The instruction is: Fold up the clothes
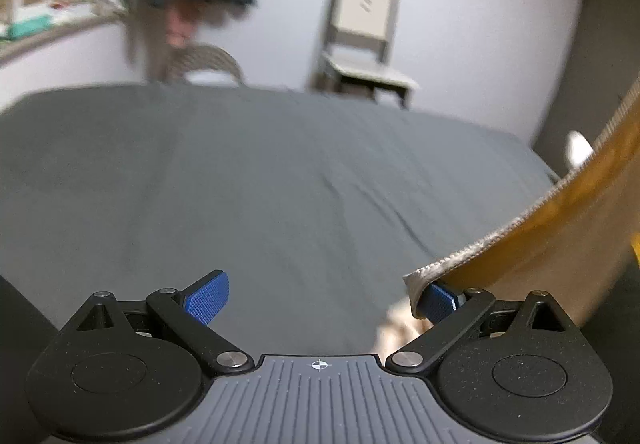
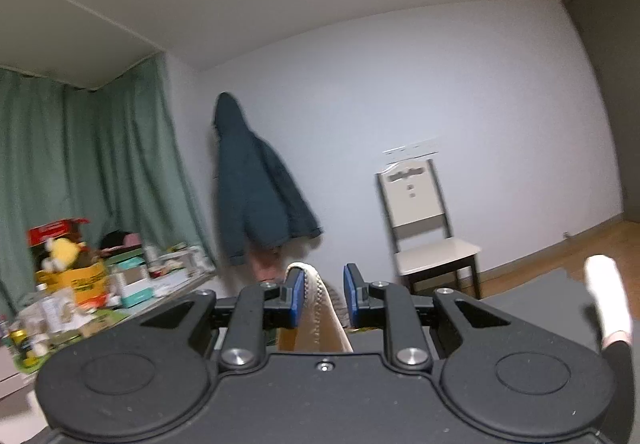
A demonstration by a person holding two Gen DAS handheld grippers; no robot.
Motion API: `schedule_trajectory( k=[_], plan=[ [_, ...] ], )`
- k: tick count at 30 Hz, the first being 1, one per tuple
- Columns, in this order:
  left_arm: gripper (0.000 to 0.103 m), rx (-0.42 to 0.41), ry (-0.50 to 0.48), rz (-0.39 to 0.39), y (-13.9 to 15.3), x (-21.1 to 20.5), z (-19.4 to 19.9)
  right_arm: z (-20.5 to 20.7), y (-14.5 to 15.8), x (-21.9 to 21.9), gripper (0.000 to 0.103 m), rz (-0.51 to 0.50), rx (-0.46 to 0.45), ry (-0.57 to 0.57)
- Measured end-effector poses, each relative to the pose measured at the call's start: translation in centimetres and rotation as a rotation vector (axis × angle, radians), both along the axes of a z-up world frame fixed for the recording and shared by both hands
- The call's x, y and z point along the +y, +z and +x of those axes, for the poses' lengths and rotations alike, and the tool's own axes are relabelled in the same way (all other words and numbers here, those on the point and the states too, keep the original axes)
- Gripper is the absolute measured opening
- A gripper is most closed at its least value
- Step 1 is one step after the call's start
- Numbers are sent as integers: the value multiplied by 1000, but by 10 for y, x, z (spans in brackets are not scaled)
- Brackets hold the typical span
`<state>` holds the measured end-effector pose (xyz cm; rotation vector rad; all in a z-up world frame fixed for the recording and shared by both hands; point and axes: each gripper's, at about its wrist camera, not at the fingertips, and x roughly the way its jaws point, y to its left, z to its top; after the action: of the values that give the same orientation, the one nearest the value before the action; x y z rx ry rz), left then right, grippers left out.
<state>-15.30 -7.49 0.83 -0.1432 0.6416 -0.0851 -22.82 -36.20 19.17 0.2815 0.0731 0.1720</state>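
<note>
A mustard garment (image 1: pixel 560 228) with a beige ribbed hem hangs in the air at the right of the left wrist view, above a bed with a grey sheet (image 1: pixel 240 183). My left gripper (image 1: pixel 324 300) is wide open; the hem's corner drapes over its right fingertip (image 1: pixel 440 302), and its left pad (image 1: pixel 208 300) is bare. In the right wrist view the same beige hem (image 2: pixel 320 320) lies between the fingers of my right gripper (image 2: pixel 325 296). It rests over the left pad (image 2: pixel 296 296), with a gap to the right pad (image 2: pixel 354 296). That gripper is raised and faces the wall.
A pale chair (image 2: pixel 424 228) stands against the far wall, and a dark teal jacket (image 2: pixel 256 195) hangs to its left. A cluttered shelf (image 2: pixel 80 284) and green curtains fill the left side. A wicker basket (image 1: pixel 204 63) sits behind the bed. A pale blurred shape (image 2: pixel 608 304) is at the right.
</note>
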Motion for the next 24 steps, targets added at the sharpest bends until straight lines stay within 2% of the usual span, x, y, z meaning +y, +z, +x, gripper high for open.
schedule_trajectory(
  k=[4,8,12,17,20,24],
  plan=[
    [99,-134,97,81,40,40,10,13,-6,-8,21,54,18,-41],
    [99,-286,135,215,103,68,18,32,-10,-14,22,128,35,-74],
    [99,-420,111,319,172,81,17,42,-6,-17,30,179,7,-119],
    [99,-546,47,405,247,84,5,35,8,-23,32,217,-66,-142],
    [99,-594,10,442,275,81,-11,24,14,-27,38,212,-110,-156],
    [99,-613,-22,486,289,81,-30,10,17,-31,41,209,-140,-144]
  ],
)
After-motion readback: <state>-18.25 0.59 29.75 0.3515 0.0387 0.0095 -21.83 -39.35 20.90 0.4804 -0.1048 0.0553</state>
